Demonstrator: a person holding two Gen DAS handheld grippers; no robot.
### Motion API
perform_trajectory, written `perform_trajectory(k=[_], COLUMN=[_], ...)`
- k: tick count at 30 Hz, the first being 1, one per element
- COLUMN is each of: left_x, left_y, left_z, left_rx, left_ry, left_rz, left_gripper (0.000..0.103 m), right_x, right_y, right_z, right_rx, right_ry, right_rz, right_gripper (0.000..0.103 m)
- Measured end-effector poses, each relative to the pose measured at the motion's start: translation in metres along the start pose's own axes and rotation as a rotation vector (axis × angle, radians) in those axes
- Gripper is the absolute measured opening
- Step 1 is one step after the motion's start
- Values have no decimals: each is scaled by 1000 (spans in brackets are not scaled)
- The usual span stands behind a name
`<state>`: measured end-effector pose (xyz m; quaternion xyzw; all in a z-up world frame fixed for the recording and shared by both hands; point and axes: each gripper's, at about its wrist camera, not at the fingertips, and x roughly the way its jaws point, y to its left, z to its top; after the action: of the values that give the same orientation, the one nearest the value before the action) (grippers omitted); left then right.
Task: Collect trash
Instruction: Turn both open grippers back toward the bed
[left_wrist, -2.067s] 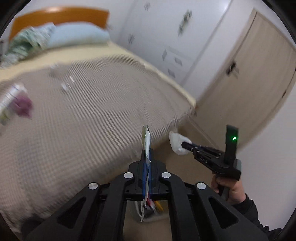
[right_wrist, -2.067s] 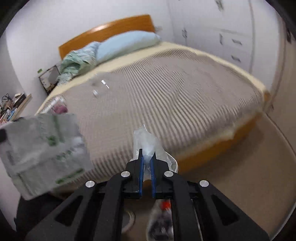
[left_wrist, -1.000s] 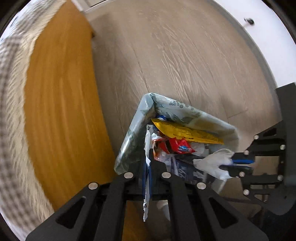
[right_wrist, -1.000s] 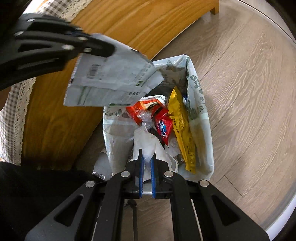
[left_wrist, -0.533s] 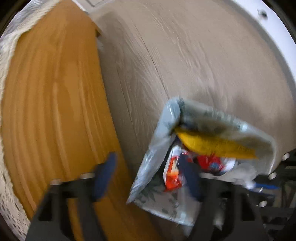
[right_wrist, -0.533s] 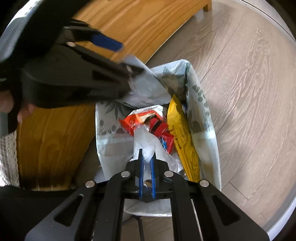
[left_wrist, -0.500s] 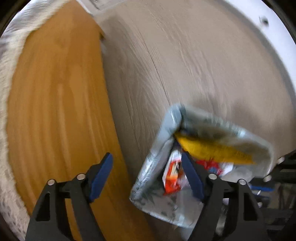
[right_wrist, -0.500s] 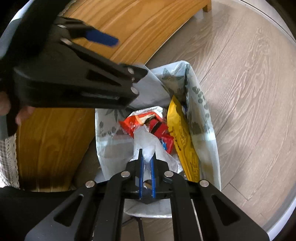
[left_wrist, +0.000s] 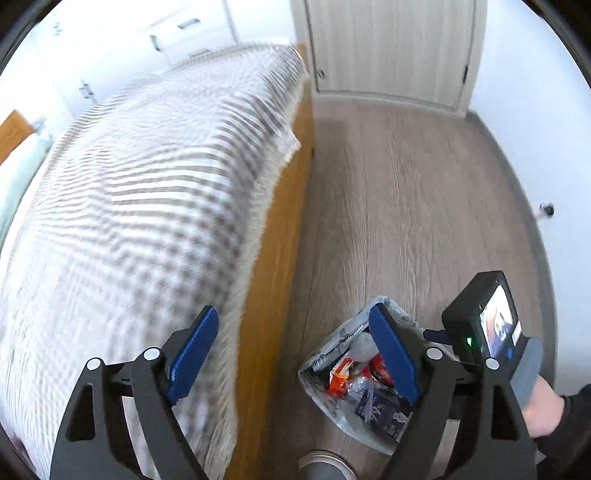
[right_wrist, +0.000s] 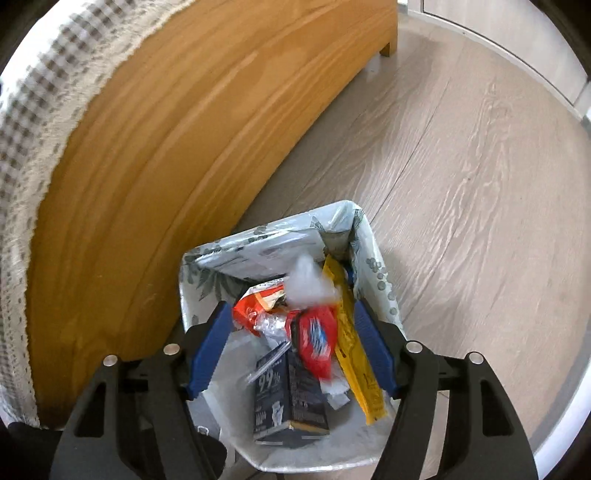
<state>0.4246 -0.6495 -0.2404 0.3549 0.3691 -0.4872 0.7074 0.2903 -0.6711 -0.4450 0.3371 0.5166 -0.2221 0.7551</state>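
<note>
Right gripper (right_wrist: 291, 350) fingers spread empty above the trash bin (right_wrist: 376, 254), clear plastic wad (right_wrist: 308, 282) dropping between them; left gripper (left_wrist: 295, 354) fingers also apart, empty.

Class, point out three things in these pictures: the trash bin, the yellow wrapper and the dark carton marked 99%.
trash bin (right_wrist: 384, 280): right wrist view, right rim of its liner.
yellow wrapper (right_wrist: 364, 373): right wrist view, middle of the strip.
dark carton (right_wrist: 284, 398): right wrist view, its printed face.

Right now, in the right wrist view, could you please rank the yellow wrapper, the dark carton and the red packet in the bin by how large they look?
1. Yellow wrapper, the longest, though thin.
2. Dark carton, similar in area, so the top two are unsure.
3. Red packet, the smallest.
</note>
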Motion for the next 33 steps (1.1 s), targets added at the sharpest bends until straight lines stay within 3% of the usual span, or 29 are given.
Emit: perform_trajectory(k=[6, 14, 20, 27, 33], left_x=[-53, -124, -198, -280, -314], left_y=[13, 5, 16, 64, 138], left_z=[-17, -65, -112, -182, -249], left_rx=[-53, -135, -227, -382, -551], left_ry=[-4, -50, -162, -292, -326], left_rz=[27, 23, 54, 152, 250], left_gripper=[89, 89, 90, 95, 95], right_x=[-34, -90, -151, -220, -257], right_y=[18, 24, 35, 80, 151], right_z=[-21, -51, -72, -70, -53], right_rx=[-75, -99, -149, -231, -325], right_ry=[-2, -26, -83, -196, -280], right_rz=[-35, -101, -132, -123, -43], right_gripper=[66, 66, 66, 66, 71])
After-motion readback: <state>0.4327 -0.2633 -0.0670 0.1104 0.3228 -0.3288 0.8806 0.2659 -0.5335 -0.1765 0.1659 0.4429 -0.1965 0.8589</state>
